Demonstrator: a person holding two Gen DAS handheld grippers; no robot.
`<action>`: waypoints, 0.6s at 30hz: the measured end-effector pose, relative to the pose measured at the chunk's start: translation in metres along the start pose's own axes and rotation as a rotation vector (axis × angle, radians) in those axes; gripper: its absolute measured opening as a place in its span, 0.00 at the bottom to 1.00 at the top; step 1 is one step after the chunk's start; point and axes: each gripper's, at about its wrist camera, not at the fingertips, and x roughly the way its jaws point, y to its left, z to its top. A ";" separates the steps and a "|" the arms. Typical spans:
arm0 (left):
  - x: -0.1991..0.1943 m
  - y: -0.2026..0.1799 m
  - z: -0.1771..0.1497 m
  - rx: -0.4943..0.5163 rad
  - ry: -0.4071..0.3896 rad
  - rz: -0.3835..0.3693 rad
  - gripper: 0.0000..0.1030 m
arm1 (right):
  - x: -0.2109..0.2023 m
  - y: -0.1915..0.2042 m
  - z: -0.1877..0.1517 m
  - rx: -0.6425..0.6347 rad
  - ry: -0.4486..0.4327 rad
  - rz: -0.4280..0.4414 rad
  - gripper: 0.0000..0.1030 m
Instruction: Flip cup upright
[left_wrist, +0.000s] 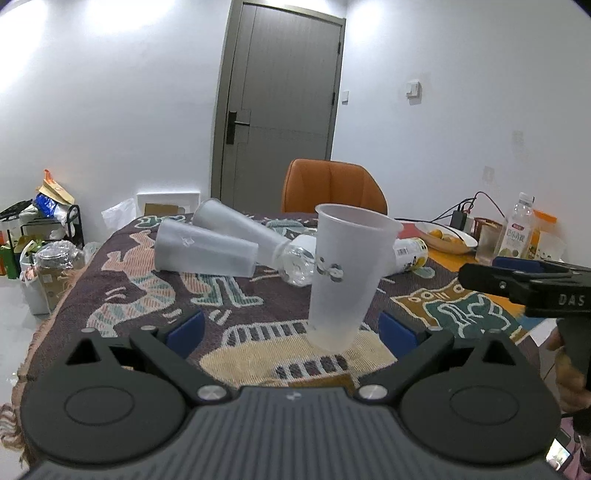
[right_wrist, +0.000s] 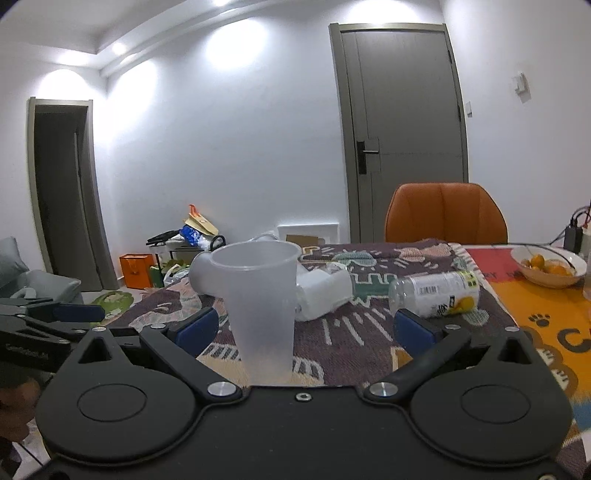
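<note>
A translucent plastic cup (left_wrist: 347, 273) stands upright, mouth up, on the patterned cloth; it also shows in the right wrist view (right_wrist: 262, 306). My left gripper (left_wrist: 291, 325) is open, its blue pads apart on either side of the cup's base, not touching it. My right gripper (right_wrist: 306, 325) is open and empty, the cup standing between its pads nearer the left one. The right gripper also shows in the left wrist view (left_wrist: 517, 280), and the left gripper in the right wrist view (right_wrist: 55, 314). Two more translucent cups (left_wrist: 207, 247) lie on their sides behind.
A clear bottle (left_wrist: 299, 262) and a labelled bottle (right_wrist: 436, 291) lie on the cloth. A bowl of fruit (right_wrist: 550, 266), an upright bottle (left_wrist: 517, 232) and a glass (left_wrist: 487, 240) stand at the right. An orange chair (left_wrist: 332, 188) is behind the table.
</note>
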 end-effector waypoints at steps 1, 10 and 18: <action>-0.001 -0.002 0.000 0.001 0.003 0.006 0.97 | -0.002 -0.002 0.000 0.004 0.004 0.004 1.00; -0.012 -0.011 -0.003 0.003 0.061 0.045 0.97 | -0.021 -0.009 -0.011 -0.030 0.087 0.057 1.00; -0.017 -0.011 -0.010 -0.013 0.086 0.097 0.97 | -0.024 -0.013 -0.014 -0.002 0.098 0.075 1.00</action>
